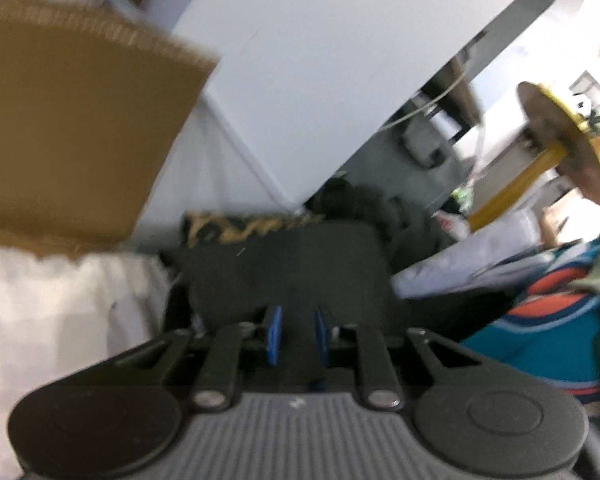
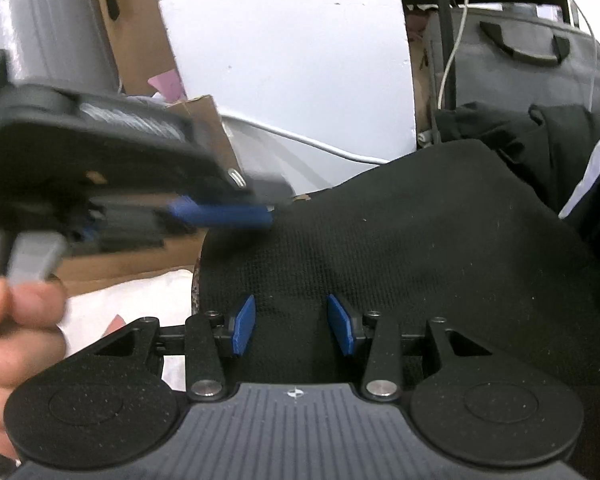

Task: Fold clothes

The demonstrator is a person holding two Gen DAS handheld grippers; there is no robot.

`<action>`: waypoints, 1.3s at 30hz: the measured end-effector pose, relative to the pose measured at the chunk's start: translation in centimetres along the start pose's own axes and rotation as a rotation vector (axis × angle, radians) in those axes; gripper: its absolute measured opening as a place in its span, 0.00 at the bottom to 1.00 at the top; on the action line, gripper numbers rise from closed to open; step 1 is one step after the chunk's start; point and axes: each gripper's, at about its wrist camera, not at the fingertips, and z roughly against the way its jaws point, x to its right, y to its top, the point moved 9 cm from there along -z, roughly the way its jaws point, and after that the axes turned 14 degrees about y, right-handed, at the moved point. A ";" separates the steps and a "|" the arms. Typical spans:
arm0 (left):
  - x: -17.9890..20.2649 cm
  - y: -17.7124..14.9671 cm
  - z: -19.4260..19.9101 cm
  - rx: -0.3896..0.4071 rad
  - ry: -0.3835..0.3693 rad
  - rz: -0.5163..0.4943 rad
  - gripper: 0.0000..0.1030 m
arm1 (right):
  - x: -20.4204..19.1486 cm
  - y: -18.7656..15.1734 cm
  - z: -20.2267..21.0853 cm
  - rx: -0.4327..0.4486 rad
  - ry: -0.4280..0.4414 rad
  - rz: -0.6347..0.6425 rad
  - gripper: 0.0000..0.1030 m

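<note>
Folding looks unfinished: right tongs spread over the black knit, left tongs narrowed, apparently pinching nothing.

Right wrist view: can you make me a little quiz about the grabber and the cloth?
1. True or false: the right gripper has its jaws standing apart.
2. What colour is the knitted garment in front of it? A red, B black, C yellow.
3. Fill in: the gripper's pads are coloured ____.

Key: 1 true. 2 B. 3 blue.
</note>
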 end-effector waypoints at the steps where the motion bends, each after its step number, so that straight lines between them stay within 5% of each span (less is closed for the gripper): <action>1: -0.5 -0.2 -0.2 0.000 0.004 0.002 0.15 | 0.0 0.0 0.1 0.000 -0.001 0.005 0.46; 6: -0.9 -0.2 -0.4 0.031 0.142 -0.123 0.10 | 0.2 0.0 2.1 -0.012 -0.041 0.051 0.46; 10: -0.1 0.5 2.2 0.054 0.105 -0.141 0.13 | 1.9 -0.4 4.7 -0.017 -0.078 0.061 0.46; 17: 2.8 -1.2 4.6 0.057 0.039 -0.210 0.16 | 7.1 -1.4 8.1 0.026 -0.150 -0.101 0.46; 23: 1.9 -3.9 1.5 0.022 0.101 -0.235 0.14 | 6.3 -2.1 7.4 0.040 -0.131 -0.123 0.46; 26: 1.2 -4.1 0.7 0.037 0.134 -0.256 0.03 | 5.9 -2.5 7.0 0.031 -0.146 -0.089 0.47; 39: 1.6 -4.4 0.4 0.050 0.203 -0.328 0.03 | 7.7 -3.6 7.4 0.030 -0.223 -0.105 0.59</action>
